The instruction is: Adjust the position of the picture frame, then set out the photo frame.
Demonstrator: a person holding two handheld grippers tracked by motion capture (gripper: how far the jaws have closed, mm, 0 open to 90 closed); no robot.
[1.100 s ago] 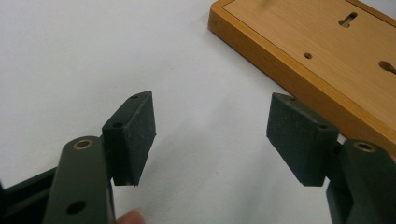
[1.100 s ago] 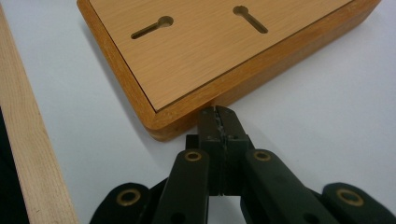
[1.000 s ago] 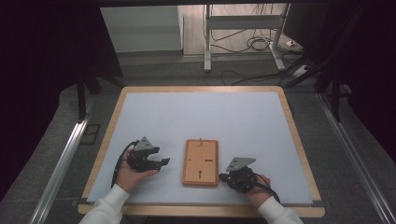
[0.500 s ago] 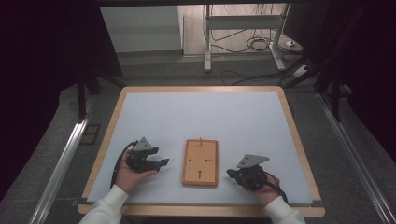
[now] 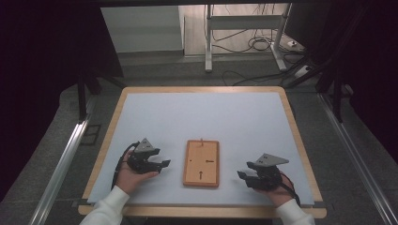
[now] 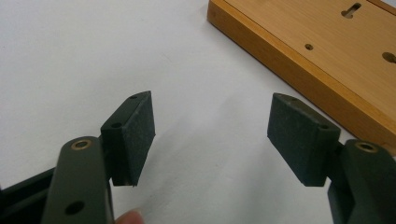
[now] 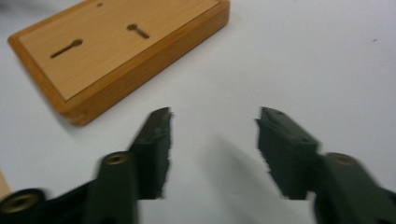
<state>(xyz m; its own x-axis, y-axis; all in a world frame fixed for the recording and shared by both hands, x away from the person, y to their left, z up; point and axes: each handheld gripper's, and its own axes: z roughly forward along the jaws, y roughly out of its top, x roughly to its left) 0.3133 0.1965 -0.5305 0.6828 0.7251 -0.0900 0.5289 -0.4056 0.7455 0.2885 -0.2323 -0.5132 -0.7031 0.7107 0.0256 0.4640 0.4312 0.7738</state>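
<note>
Since the earlier frame the right tongs (image 5: 245, 176) have drawn away from the wooden board (image 5: 202, 162), sliding out toward the right edge of the surface (image 5: 234, 117), and their jaws have just been opening, with nothing between them. Now they sit well apart from the board's right side, jaws pointing back toward it across bare white sheet. Right gripper view: both black jaws stand apart over bare white, blurred, board (image 7: 116, 51) ahead and to the left, two keyhole slots (image 7: 67, 47) in its top. Left tongs (image 5: 162, 165) kept their place, held in the left hand (image 5: 131, 176), just beside the board's left long edge, not touching it. Left gripper view: jaws wide, pads (image 6: 137, 135) facing each other over bare white sheet, board's edge (image 6: 299, 60) running off to the upper right, close to the right jaw. Board lies flat near the front middle of the surface, long side running front to back, between the two tongs. Nothing stands between either tongs and the board. Beyond the far edge: a metal stand (image 5: 244, 28) and loose cables (image 5: 253, 44) on the floor.
</note>
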